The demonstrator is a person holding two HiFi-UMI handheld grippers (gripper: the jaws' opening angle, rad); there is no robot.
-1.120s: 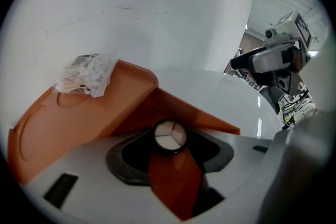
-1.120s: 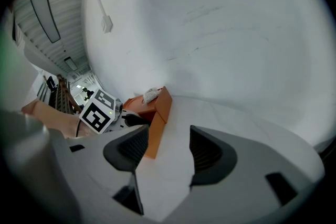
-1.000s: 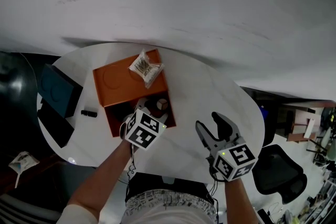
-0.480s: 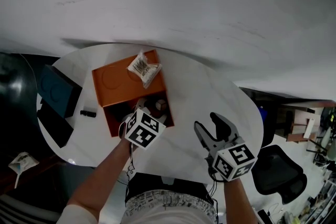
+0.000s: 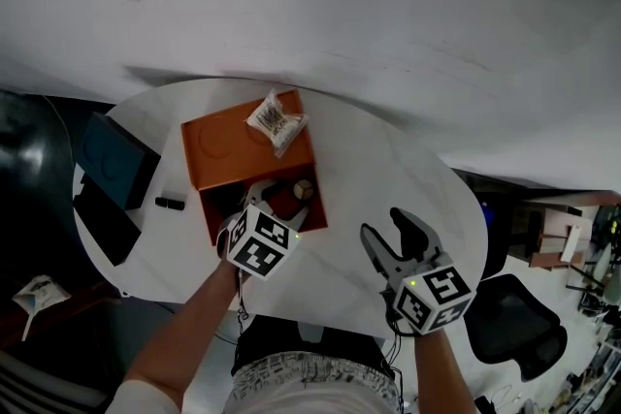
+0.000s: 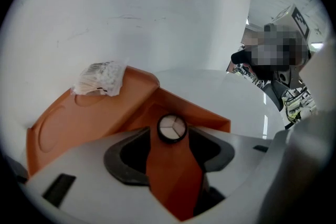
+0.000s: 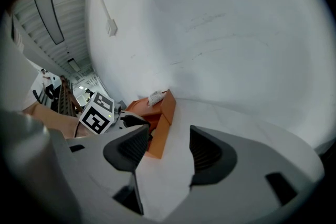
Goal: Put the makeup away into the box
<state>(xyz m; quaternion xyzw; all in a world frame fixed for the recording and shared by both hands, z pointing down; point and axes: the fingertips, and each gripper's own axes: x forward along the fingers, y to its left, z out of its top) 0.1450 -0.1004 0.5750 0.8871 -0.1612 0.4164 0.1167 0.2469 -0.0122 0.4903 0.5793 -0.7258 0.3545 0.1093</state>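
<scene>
An orange box (image 5: 218, 172) stands open on the round white table, its lid (image 6: 79, 113) folded back. My left gripper (image 5: 264, 199) reaches into the box. Its jaws have just been opening and stand apart, and the pads grip nothing. A round black compact (image 6: 171, 128) with a pale three-part top lies on the box floor at the jaw tips; it also shows as the compact (image 5: 304, 189) from above. My right gripper (image 5: 393, 234) hovers open over bare table to the right of the box, with nothing between its fingers (image 7: 128, 147).
A clear plastic packet (image 5: 277, 119) rests on the box lid. A dark blue case (image 5: 114, 165) and a small black item (image 5: 170, 203) lie at the table's left. A black chair (image 5: 514, 320) stands beyond the table's right edge (image 5: 475, 208).
The left gripper's jaws have widened slightly over the compact in the box. The right gripper has stayed where it was.
</scene>
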